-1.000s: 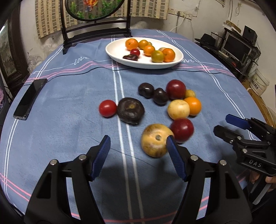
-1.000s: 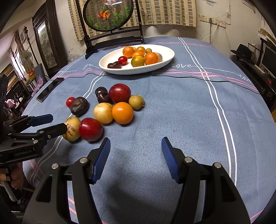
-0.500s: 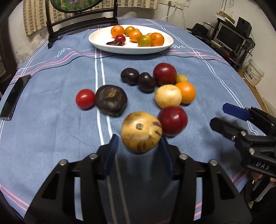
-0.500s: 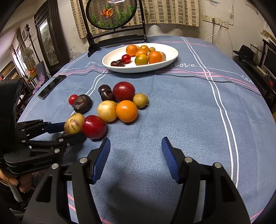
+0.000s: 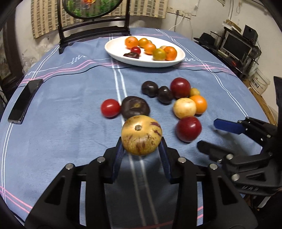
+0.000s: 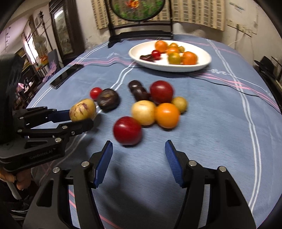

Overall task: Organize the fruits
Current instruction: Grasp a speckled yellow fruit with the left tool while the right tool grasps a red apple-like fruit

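Fruit (image 5: 141, 135), yellow with purple streaks, between closing left gripper (image 5: 141, 152) pads; right gripper (image 6: 138, 163) wide, empty, near red fruit (image 6: 127, 130).

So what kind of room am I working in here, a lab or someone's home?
Most likely a lived-in home, a dining or living room. The round table wears a blue cloth, a decorative round screen on a dark stand sits behind it, and a monitor on cluttered shelving stands to the side.

I count ten loose fruits off the plate (image 5: 112, 48), one being the streaked yellow fruit (image 5: 141, 134), roughly seven fruits on that plate, one phone (image 5: 24, 100), two grippers.
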### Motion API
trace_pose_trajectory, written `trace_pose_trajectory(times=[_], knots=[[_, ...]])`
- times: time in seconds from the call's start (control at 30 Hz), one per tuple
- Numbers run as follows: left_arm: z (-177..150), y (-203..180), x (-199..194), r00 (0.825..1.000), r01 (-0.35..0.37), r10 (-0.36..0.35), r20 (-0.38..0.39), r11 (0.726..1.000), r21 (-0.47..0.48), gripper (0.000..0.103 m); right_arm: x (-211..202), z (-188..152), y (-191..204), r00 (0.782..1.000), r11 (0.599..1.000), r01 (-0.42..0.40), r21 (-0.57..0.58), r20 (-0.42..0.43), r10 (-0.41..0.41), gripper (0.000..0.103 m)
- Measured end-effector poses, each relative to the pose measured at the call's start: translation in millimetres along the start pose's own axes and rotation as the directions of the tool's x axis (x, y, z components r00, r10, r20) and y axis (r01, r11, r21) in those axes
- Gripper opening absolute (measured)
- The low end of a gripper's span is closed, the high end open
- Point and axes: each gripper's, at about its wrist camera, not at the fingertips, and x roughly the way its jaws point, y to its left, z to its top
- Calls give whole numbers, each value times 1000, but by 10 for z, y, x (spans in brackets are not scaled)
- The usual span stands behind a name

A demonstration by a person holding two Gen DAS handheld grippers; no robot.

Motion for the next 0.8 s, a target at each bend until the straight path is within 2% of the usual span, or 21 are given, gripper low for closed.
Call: trace_pose_trajectory(times=[0.23,0.3,0.4,0.8], knots=[[-38,135,19,1000,0,0,-8,1000,-27,40,270,138,156,997,999,39,-15,-59,-40,61],[-45,164,28,1000,6,-7,-13,999,-38,40,313,170,185,996,997,74,-24,-55,-76,50],[-45,163,35,1000,5,-5,-13,999,-36,40,326,182,190,997,998,60,-24,-45,-61,40],[-44,104,14,1000,-14,14,-18,1000,-27,40,83,12,17,1000,1000,18,15,-20,-17,40]])
